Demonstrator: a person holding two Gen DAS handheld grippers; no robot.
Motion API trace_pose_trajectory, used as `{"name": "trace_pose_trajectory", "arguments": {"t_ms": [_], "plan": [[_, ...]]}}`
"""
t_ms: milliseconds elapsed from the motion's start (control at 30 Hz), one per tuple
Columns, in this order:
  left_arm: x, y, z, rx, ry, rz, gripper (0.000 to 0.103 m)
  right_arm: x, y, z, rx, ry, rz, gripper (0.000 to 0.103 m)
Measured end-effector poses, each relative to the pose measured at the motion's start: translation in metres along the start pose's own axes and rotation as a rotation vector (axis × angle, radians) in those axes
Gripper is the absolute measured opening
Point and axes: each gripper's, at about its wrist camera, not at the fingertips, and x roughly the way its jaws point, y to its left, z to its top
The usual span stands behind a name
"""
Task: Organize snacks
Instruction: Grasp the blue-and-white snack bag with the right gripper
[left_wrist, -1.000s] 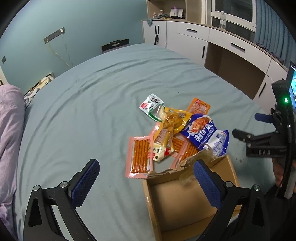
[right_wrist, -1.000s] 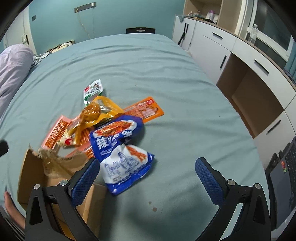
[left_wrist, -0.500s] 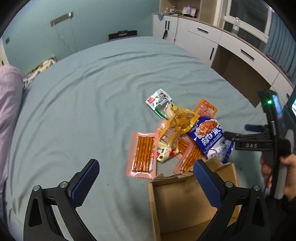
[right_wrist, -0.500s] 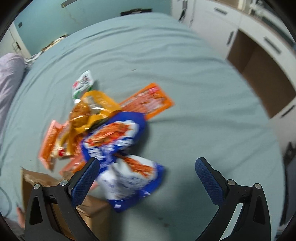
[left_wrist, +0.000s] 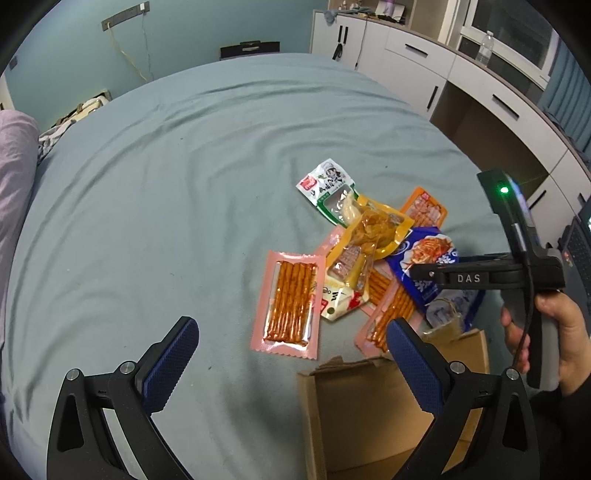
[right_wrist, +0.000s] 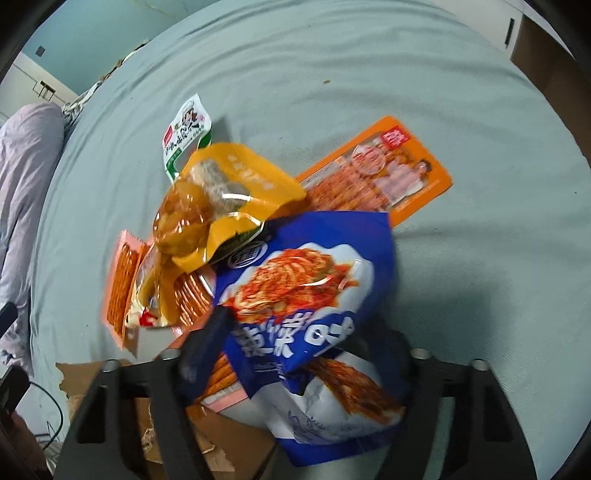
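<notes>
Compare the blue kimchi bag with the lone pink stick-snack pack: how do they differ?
The blue kimchi bag is puffy and opaque; the pink stick pack is flat with a clear window. The bag sits between the right gripper jaws, overlapping other packets; the pack lies apart, untouched. The bag looks larger. Both rest on the bed.

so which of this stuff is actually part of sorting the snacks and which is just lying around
Part of the job:
- blue kimchi bag, between the right gripper fingers
- pink stick pack
- yellow pouch
- orange pack
- green-and-white packet
- cardboard box
- left gripper, open and empty

Just lying about:
- purple pillow
- water bottle
- white cabinets
</notes>
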Motion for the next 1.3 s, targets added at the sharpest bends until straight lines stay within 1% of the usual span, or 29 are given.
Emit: {"name": "trace_pose_trajectory", "arguments": {"t_ms": [33, 100, 133, 300, 367, 467, 500, 600, 667, 767, 867, 900, 933, 967, 1000, 1067, 1100, 1133, 1167, 1200, 1233, 1300], "plan": [[0.003, -0.001, 0.001, 0.005, 0.004, 0.002, 0.103, -0.002, 0.001, 0.000, -0.006, -0.007, -0.011, 0.049], [0.007, -0.003, 0.001, 0.018, 0.009, 0.010, 0.103, -0.012, 0.002, -0.001, -0.009, -0.031, 0.002, 0.041], [0.010, -0.005, 0.001, 0.028, 0.013, 0.016, 0.103, -0.018, 0.001, -0.001, -0.009, -0.052, 0.001, 0.030], [0.023, -0.005, 0.004, 0.047, 0.039, 0.035, 0.103, -0.040, -0.004, -0.003, -0.002, -0.143, 0.002, 0.028], [0.030, -0.001, 0.008, 0.036, 0.053, 0.032, 0.103, -0.046, -0.011, -0.006, 0.023, -0.172, 0.007, 0.023], [0.042, 0.005, 0.014, 0.021, 0.079, 0.032, 0.103, -0.064, -0.020, -0.012, 0.067, -0.252, 0.013, 0.023], [0.049, 0.008, 0.016, 0.018, 0.091, 0.040, 0.103, -0.070, -0.020, -0.016, 0.076, -0.280, 0.021, 0.023], [0.073, 0.014, 0.023, 0.013, 0.138, 0.054, 0.103, -0.087, -0.030, -0.022, 0.106, -0.348, 0.083, 0.021], [0.088, 0.018, 0.026, -0.006, 0.174, 0.045, 0.103, -0.095, -0.035, -0.027, 0.113, -0.379, 0.118, 0.021], [0.104, 0.020, 0.029, -0.018, 0.198, 0.038, 0.103, -0.091, -0.037, -0.036, 0.112, -0.397, 0.126, 0.020], [0.121, 0.016, 0.033, -0.003, 0.231, 0.028, 0.096, -0.082, -0.042, -0.042, 0.135, -0.379, 0.135, 0.020], [0.127, 0.014, 0.034, 0.005, 0.249, 0.027, 0.090, -0.078, -0.042, -0.039, 0.146, -0.373, 0.140, 0.020], [0.133, 0.012, 0.033, 0.014, 0.270, 0.034, 0.081, -0.077, -0.044, -0.040, 0.154, -0.367, 0.145, 0.020], [0.138, 0.012, 0.033, 0.020, 0.278, 0.045, 0.080, -0.078, -0.044, -0.038, 0.158, -0.366, 0.148, 0.020], [0.138, 0.012, 0.034, 0.020, 0.268, 0.044, 0.080, -0.084, -0.046, -0.039, 0.162, -0.368, 0.149, 0.020], [0.138, 0.013, 0.035, -0.001, 0.266, 0.032, 0.076, -0.090, -0.045, -0.040, 0.162, -0.376, 0.146, 0.020], [0.138, 0.015, 0.037, -0.016, 0.262, 0.024, 0.067, -0.093, -0.041, -0.037, 0.163, -0.380, 0.147, 0.020], [0.138, 0.017, 0.038, -0.026, 0.256, 0.019, 0.049, -0.095, -0.039, -0.036, 0.164, -0.383, 0.146, 0.020], [0.136, 0.018, 0.039, -0.036, 0.248, 0.011, 0.041, -0.096, -0.039, -0.037, 0.162, -0.387, 0.143, 0.020], [0.135, 0.019, 0.040, -0.044, 0.246, 0.006, 0.037, -0.095, -0.035, -0.036, 0.159, -0.390, 0.138, 0.020], [0.133, 0.018, 0.041, -0.041, 0.247, 0.004, 0.035, -0.093, -0.031, -0.034, 0.158, -0.393, 0.130, 0.020], [0.130, 0.017, 0.039, -0.038, 0.243, 0.007, 0.033, -0.094, -0.029, -0.037, 0.154, -0.403, 0.123, 0.020]]}}
